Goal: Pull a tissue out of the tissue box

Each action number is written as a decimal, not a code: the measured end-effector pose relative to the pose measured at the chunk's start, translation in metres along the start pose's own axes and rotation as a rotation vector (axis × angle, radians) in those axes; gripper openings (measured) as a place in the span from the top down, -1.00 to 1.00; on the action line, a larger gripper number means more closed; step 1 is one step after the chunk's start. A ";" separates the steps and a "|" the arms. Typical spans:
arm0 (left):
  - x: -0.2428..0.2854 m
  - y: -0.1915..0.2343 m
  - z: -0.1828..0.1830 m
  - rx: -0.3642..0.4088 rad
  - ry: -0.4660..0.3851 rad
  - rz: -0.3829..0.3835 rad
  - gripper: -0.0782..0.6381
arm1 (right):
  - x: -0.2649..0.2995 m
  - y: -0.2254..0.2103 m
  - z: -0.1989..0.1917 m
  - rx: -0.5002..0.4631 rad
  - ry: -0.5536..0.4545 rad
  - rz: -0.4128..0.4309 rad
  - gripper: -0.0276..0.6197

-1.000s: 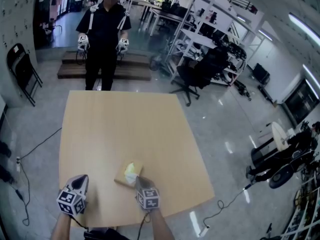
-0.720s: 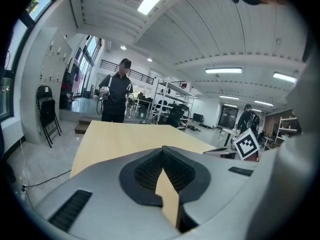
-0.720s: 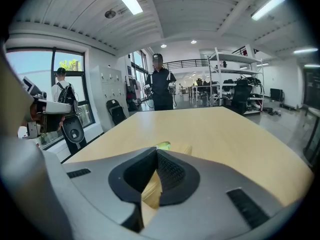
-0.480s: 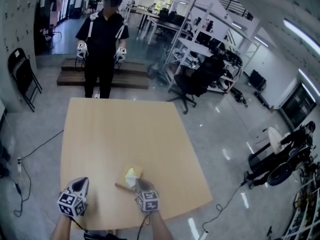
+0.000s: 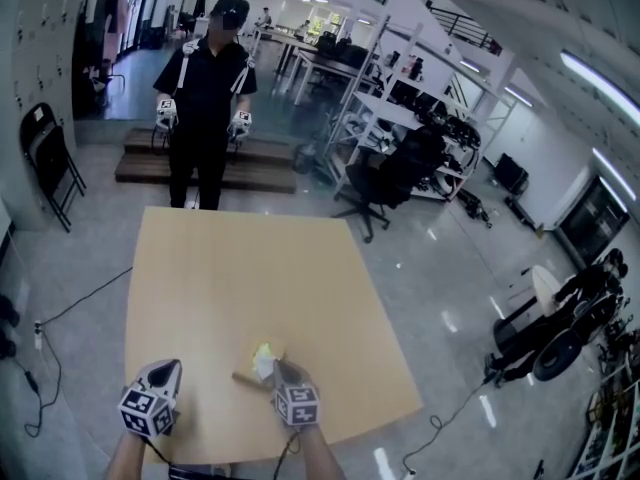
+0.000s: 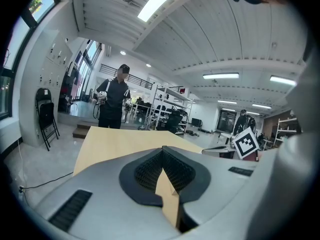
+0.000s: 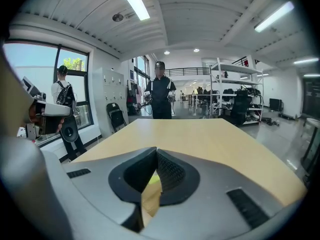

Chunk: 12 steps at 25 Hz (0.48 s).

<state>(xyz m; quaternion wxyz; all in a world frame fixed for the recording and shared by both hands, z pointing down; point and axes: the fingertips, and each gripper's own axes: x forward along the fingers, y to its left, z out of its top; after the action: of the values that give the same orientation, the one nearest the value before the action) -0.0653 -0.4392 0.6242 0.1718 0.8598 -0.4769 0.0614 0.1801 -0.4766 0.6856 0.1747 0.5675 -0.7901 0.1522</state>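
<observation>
tissue box (image 5: pixel 246 374) lies flat by the near edge of the table (image 5: pixel 250 268), the largest thing in reach: a broad, smooth, pale wooden top, bare apart from the box. the box is a low slab that looks like tan cardboard, probably set close so both tools reach it without stretching. right gripper (image 5: pixel 277 366), grey moulded plastic with dark ribbed pads, sits at the box's top. its jaws are pressed together on the pale yellow tissue (image 5: pixel 264 354), likely to draw it up through the slot. the soft sheet shows only as a thin sliver between the pads. left gripper (image 5: pixel 168 366) hangs well left of the box, jaws pressed together on nothing. with nothing pinning it, the light box may lift with the sheet.
</observation>
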 end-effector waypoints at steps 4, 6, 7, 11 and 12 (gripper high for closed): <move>-0.001 -0.001 0.005 0.003 -0.011 -0.003 0.76 | -0.006 -0.006 0.016 -0.003 -0.027 -0.015 0.88; -0.001 -0.003 0.008 0.006 -0.018 -0.004 0.76 | -0.010 -0.009 0.026 -0.010 -0.050 -0.020 0.88; -0.002 -0.004 0.010 0.008 -0.021 -0.005 0.76 | -0.011 -0.010 0.029 -0.012 -0.059 -0.023 0.88; -0.004 -0.007 0.012 0.013 -0.034 -0.009 0.76 | -0.017 -0.012 0.039 -0.014 -0.081 -0.035 0.88; -0.005 -0.007 0.013 0.014 -0.036 -0.010 0.76 | -0.018 -0.011 0.042 -0.017 -0.087 -0.037 0.88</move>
<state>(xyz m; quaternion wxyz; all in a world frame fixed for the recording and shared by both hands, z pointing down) -0.0628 -0.4365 0.6086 0.1571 0.8643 -0.4753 0.0483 0.1918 -0.4831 0.6401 0.1479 0.5865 -0.7876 0.1174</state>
